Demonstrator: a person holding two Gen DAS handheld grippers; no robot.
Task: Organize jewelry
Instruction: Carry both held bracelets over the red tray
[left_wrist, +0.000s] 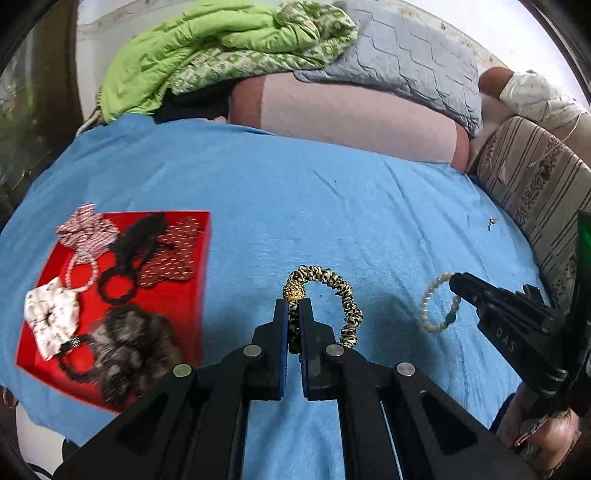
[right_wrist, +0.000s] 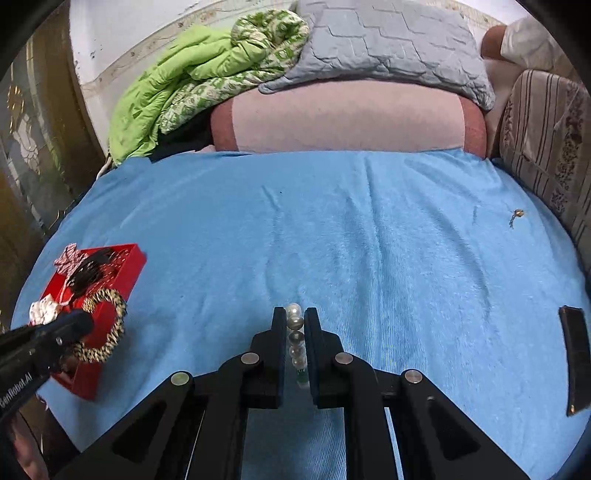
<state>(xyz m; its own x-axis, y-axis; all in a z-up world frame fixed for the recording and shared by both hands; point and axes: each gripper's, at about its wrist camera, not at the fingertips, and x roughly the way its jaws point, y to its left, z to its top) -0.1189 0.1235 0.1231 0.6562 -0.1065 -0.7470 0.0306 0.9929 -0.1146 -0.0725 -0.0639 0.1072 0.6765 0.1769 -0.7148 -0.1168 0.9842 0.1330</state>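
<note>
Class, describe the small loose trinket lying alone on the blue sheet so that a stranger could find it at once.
Start at the blue sheet and go to its right side, near the striped cushion. There, lying alone, is a tiny gold-coloured trinket. Unlike the pearl bracelet and leopard-print scrunchie, no fingers hold it.

My left gripper (left_wrist: 294, 308) sat pinched tight at lower centre; my right gripper (right_wrist: 295, 317) was clamped too, lower centre.
</note>
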